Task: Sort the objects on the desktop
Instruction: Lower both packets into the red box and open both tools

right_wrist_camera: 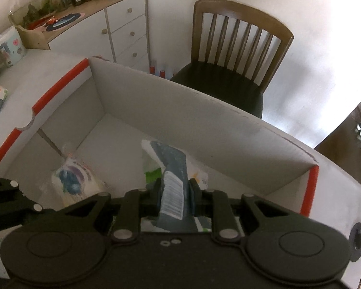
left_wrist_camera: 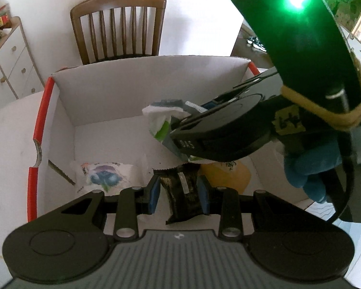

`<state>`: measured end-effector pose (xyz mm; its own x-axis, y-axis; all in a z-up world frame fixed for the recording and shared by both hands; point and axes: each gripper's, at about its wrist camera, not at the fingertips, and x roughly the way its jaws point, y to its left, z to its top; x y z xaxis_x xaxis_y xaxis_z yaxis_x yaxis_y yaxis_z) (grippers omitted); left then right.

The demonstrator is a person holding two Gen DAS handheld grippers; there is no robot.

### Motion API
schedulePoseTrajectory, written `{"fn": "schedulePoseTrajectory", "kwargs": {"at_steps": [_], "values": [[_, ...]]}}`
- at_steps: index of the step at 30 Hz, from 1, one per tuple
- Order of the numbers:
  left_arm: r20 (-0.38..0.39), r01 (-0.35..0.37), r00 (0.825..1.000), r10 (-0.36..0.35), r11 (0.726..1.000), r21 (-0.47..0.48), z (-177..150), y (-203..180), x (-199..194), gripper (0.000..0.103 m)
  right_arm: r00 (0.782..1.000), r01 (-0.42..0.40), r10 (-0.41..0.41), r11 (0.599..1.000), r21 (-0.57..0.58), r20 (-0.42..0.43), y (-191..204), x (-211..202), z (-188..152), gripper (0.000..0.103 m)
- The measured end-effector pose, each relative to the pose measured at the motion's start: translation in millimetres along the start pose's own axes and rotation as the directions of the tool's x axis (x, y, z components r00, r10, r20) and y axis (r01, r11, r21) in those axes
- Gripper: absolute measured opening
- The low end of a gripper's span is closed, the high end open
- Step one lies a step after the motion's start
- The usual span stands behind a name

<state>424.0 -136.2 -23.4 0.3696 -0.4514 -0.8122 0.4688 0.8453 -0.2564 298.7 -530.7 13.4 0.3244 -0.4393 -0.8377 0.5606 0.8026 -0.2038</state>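
Dark packet [left_wrist_camera: 184, 200] clamped in left gripper [left_wrist_camera: 179, 196] jaws; blue pack [right_wrist_camera: 174, 187] clamped in right gripper [right_wrist_camera: 174, 192] jaws, over box [left_wrist_camera: 103, 91].

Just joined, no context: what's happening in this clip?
A person is sorting small packets into a white cardboard box. The left gripper is shut on a dark packet above the box. The right gripper holds a blue-grey packet over the box interior. A flower-printed packet already lies on the box floor.
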Motion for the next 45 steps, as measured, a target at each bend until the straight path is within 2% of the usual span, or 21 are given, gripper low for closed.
{"fn": "schedulePoseTrajectory", "kwargs": {"at_steps": [8, 18, 39, 45], "values": [[0.001, -0.001, 1.0, 0.001, 1.0, -0.014, 2, -1, -8, 0.032, 1.0, -0.006, 0.005, 0.999, 0.041, 0.02, -7, -13, 2, 0.033], [0.022, 0.003, 1.0, -0.003, 1.0, -0.01, 0, -10, -30, 0.032, 0.999, -0.006, 0.002, 0.997, 0.082, 0.047, -15, -44, -1, 0.035], [0.088, 0.017, 0.996, -0.017, 1.0, 0.002, -18, -16, -82, 0.032, 0.997, 0.028, -0.036, 0.994, 0.107, 0.067, 5, -103, -26, 0.035], [0.096, 0.016, 0.995, -0.016, 1.0, 0.003, -25, -16, -93, 0.032, 0.997, 0.027, -0.035, 0.993, 0.118, 0.067, 12, -116, -34, 0.04]]}}
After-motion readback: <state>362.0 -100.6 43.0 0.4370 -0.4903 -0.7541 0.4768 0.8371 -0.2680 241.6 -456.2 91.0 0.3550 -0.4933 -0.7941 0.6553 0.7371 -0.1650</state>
